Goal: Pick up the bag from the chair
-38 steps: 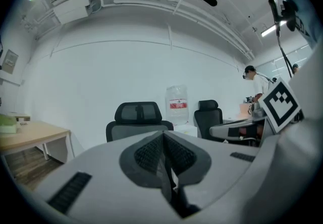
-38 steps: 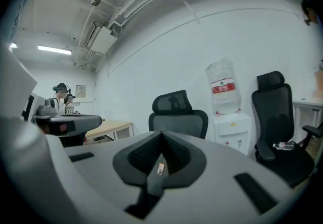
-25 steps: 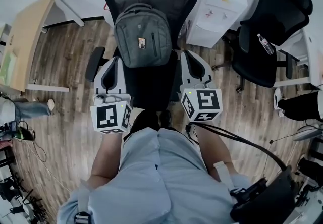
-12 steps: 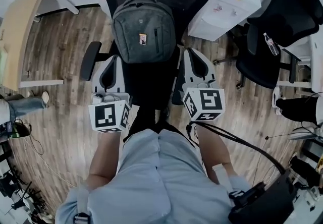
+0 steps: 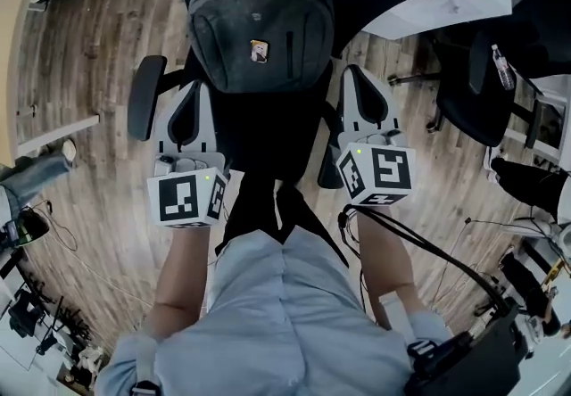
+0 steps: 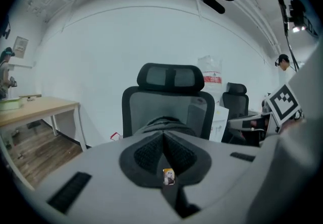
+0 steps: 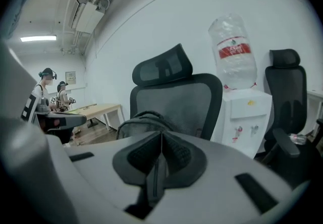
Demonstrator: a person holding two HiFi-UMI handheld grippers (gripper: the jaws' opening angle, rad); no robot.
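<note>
The left gripper's [image 6: 163, 142] jaws are pressed together with nothing between them. Just past their tips shows the small picture badge [image 6: 168, 176] on the front of the grey fabric backpack [image 5: 259, 28]. The right gripper's [image 7: 160, 143] jaws are likewise closed and empty, and the backpack's rounded top rises just behind them.

Both grippers sit short of the backpack, one near each of its lower corners, apart from it and pointing forward and slightly down. This looks like a two-sided approach, which would suit a bulky, soft load. The jaws would have to part before either could take a strap, handle or side, so the pick-up itself has not begun.

The backpack stands upright on the seat of the black mesh office chair [image 5: 268, 140] and leans on the backrest. Its badge side faces the person, so the front panel rather than the shoulder straps is what meets the jaws.

To the left of the backpack juts a black padded armrest [image 5: 143, 95]. Behind the backpack and to its right stands a white water dispenser with a clear bottle [image 7: 237, 41]. Brown wood-plank floor [image 5: 98, 55] spreads out around it.
</note>
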